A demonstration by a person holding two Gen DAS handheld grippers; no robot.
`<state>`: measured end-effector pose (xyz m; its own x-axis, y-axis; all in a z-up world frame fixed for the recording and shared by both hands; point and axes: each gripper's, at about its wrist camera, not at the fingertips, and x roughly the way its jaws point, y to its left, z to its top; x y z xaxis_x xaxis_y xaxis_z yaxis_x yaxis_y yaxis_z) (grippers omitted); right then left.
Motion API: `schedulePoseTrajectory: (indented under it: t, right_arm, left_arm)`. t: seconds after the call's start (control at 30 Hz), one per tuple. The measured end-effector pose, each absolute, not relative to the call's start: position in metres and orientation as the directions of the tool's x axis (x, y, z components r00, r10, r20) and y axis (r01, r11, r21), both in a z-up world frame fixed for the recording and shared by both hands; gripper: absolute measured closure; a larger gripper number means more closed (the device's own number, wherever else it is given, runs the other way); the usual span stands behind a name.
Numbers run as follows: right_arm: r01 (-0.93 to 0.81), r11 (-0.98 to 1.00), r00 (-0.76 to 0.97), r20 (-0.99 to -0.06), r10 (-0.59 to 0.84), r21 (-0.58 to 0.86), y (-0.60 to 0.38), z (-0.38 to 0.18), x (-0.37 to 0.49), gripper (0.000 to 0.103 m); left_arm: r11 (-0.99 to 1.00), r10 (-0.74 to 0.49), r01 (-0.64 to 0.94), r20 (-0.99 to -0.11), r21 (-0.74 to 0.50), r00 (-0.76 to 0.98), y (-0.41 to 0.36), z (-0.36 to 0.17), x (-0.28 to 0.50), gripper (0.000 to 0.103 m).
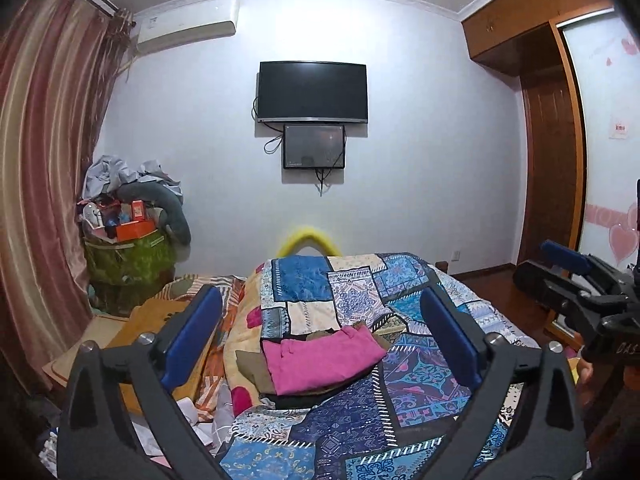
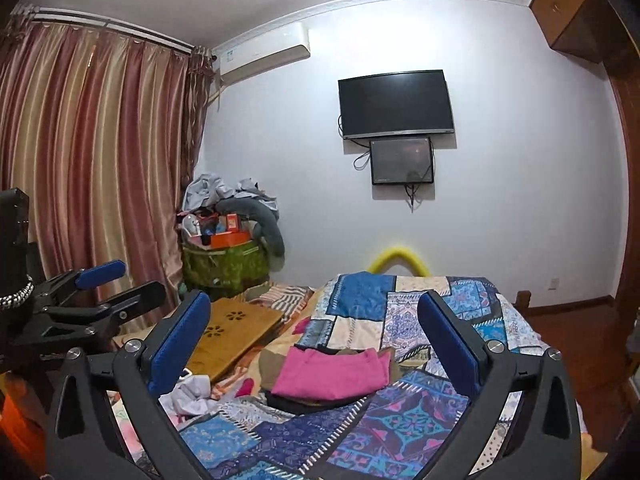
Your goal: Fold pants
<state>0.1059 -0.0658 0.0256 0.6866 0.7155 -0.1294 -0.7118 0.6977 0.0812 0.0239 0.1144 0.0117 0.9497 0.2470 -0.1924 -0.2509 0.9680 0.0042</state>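
A: Pants, the folded bright pink cloth pair (image 1: 324,360), lie on top of a small stack of folded brown and black garments (image 1: 256,368) on the blue patchwork quilt (image 1: 340,440). Seen from the left gripper (image 1: 320,344), the stack sits between and just beyond its two blue-padded fingers (image 1: 192,336), nearer the left one.

B: Is anything gripped?

A: No. The left jaws stand wide apart with only air between the pads; the pink pair is clear of both. The right gripper (image 2: 316,344) is likewise spread wide and empty, and the pink pants (image 2: 332,372) show ahead of it, roughly midway between its pads, touching neither.

B: And to the sides?

A: Outside the right gripper's left jaw lies a flat tan wooden board with flower-shaped cut-outs (image 2: 232,332), and crumpled white cloth (image 2: 188,396) sits low beside that same jaw. Far ahead of both jaws, a black wall-mounted television (image 1: 312,92) hangs above a smaller dark screen (image 1: 314,146). Left of the jaws hang striped pink and gold curtains (image 2: 88,152), with a green bag heaped with clutter (image 2: 224,264) beside them.
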Motion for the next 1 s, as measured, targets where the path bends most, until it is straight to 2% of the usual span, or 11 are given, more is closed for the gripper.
schedulePoseTrajectory:
  t: [1.0]
  right_arm:
    - [-0.7, 0.709, 0.698, -0.123, 0.705, 0.087, -0.076, 0.024, 0.096, 0.0]
  left_arm:
    - [0.972, 0.222, -0.232, -0.215, -0.024, 0.951, 0.112, 0.005, 0.028, 0.0]
